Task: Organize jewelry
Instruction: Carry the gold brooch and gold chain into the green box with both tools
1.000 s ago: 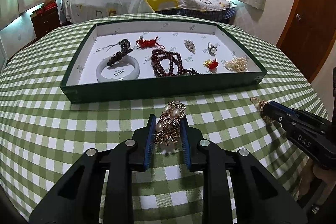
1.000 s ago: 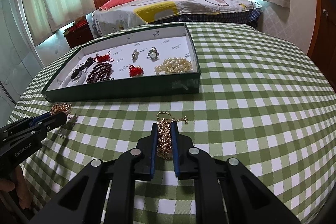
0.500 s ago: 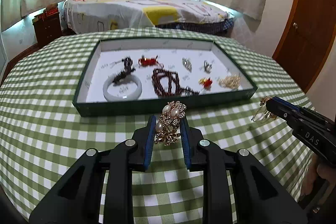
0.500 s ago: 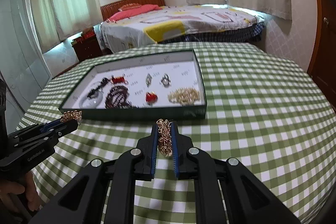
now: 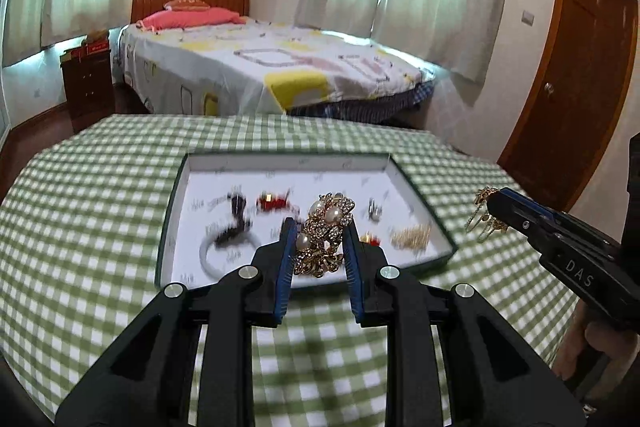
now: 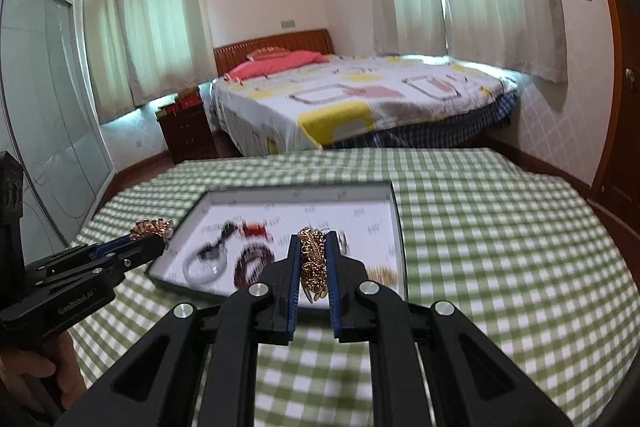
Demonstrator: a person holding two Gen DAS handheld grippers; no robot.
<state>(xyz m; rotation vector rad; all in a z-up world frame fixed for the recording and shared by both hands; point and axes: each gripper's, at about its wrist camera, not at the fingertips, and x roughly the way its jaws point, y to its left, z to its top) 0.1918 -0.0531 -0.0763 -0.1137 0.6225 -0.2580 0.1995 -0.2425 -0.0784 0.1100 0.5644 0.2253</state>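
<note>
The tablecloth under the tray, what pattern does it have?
Green-and-white checks on the tablecloth, clearest in the right wrist view.

The table (image 5: 80, 211) is covered by a green-and-white checked cloth (image 6: 500, 227) that reaches every visible edge. One object lies directly on the cloth: a shallow rectangular tray (image 5: 166, 227) with dark green walls and a white printed lining, placed towards the far side of the table, roughly central in the left wrist view. The cloth surface around the tray, nearer the cameras and to both sides, carries no other visible object. Both views are motion-blurred at table level.
</note>
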